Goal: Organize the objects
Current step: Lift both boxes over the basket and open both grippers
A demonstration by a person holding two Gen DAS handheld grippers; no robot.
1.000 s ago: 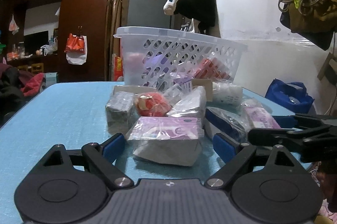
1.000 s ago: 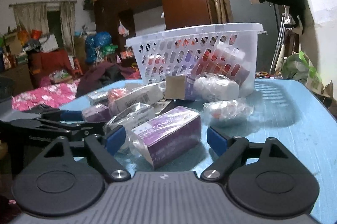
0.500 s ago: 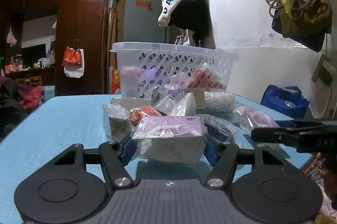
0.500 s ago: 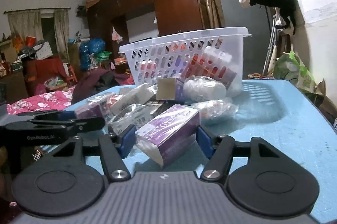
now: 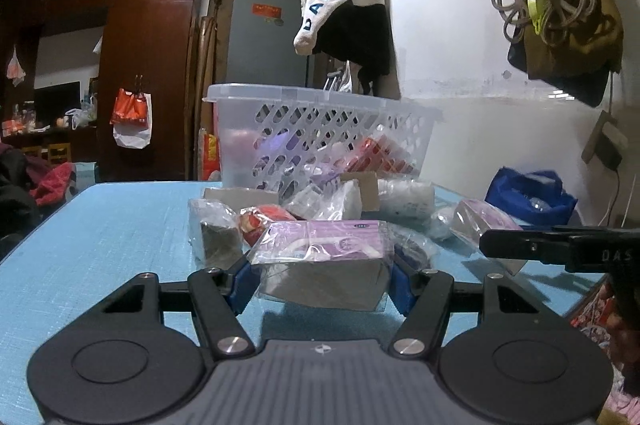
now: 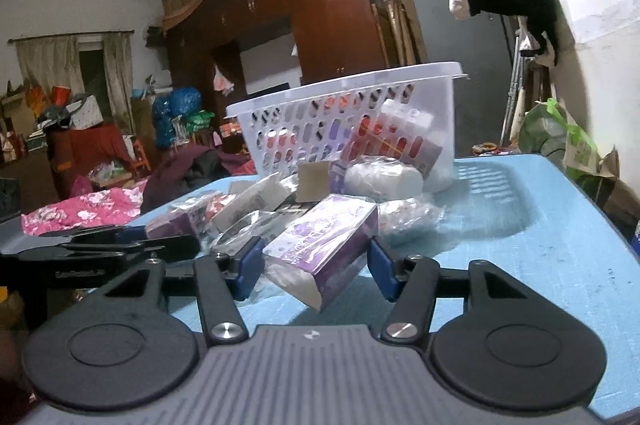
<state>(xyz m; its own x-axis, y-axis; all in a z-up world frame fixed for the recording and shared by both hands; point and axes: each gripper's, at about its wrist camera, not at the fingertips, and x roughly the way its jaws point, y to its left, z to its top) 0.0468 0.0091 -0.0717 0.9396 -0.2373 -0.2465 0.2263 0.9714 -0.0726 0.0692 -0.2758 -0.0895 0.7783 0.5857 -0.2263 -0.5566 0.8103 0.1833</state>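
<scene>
My left gripper (image 5: 320, 275) is shut on a plastic-wrapped purple box (image 5: 320, 257) and holds it slightly above the blue table (image 5: 100, 225). My right gripper (image 6: 316, 261) is shut on another wrapped purple box (image 6: 324, 245), tilted, just off the table (image 6: 540, 225). A white lattice basket (image 5: 324, 129) with several packages inside stands behind the pile; it also shows in the right wrist view (image 6: 348, 113). The right gripper shows at the right of the left wrist view (image 5: 560, 249); the left gripper shows at the left of the right wrist view (image 6: 100, 253).
Several wrapped packs lie between grippers and basket: a grey box (image 5: 216, 233), a red packet (image 5: 264, 221), a white roll (image 6: 380, 181), a clear bag (image 6: 408, 217). A blue bag (image 5: 532, 193) sits past the table's right edge. Wardrobe (image 5: 140, 65) behind.
Both grippers closed from open onto their purple boxes and lifted them slightly off the table. The views rose a little.
</scene>
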